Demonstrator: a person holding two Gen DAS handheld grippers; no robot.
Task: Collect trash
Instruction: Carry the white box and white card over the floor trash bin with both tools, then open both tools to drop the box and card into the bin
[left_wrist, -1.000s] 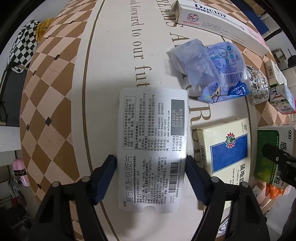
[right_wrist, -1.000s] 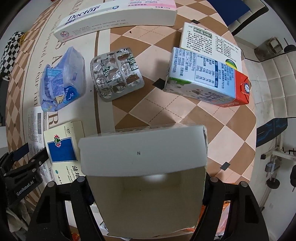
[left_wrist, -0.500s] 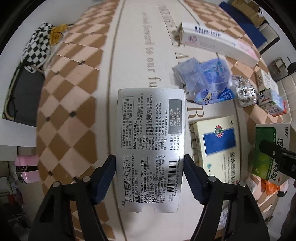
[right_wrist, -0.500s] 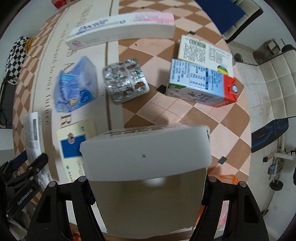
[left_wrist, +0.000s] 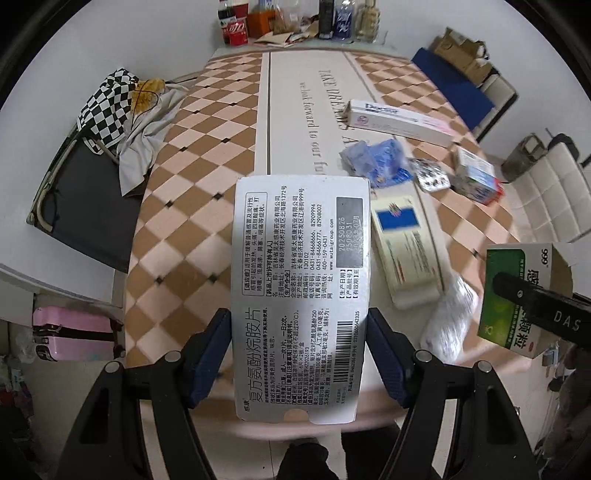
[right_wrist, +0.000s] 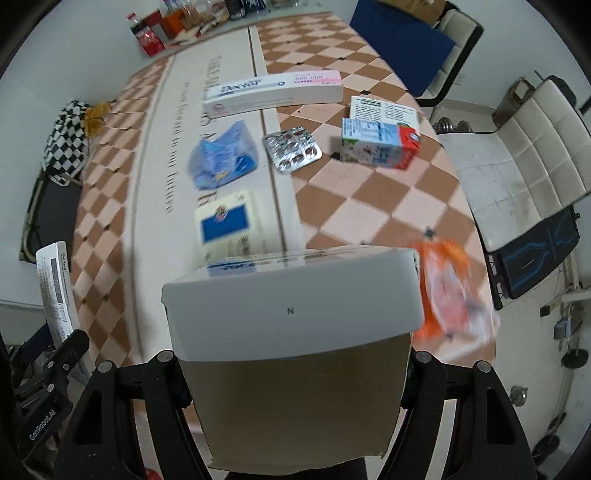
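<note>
My left gripper (left_wrist: 297, 354) is shut on a flat white medicine box (left_wrist: 301, 295) with black print, held high above the checkered table (left_wrist: 184, 206). My right gripper (right_wrist: 293, 384) is shut on an open green-and-white medicine carton (right_wrist: 295, 365); it also shows at the right of the left wrist view (left_wrist: 524, 295). On the table lie a yellow box with a blue label (right_wrist: 231, 221), a blue plastic wrapper (right_wrist: 223, 155), a foil blister pack (right_wrist: 291, 147), a milk carton (right_wrist: 380, 142), a long Doctor box (right_wrist: 273, 92) and an orange packet (right_wrist: 447, 291).
Bottles and a cola can (right_wrist: 149, 35) stand at the table's far end. A chair with checkered cloth (left_wrist: 110, 107) is on the left, a white bench (right_wrist: 517, 155) on the right, a pink case (left_wrist: 70, 334) on the floor at the left.
Both grippers have risen and pulled back from the table with their boxes held. The white box has been lifted off the tabletop, and much more of the room shows.
</note>
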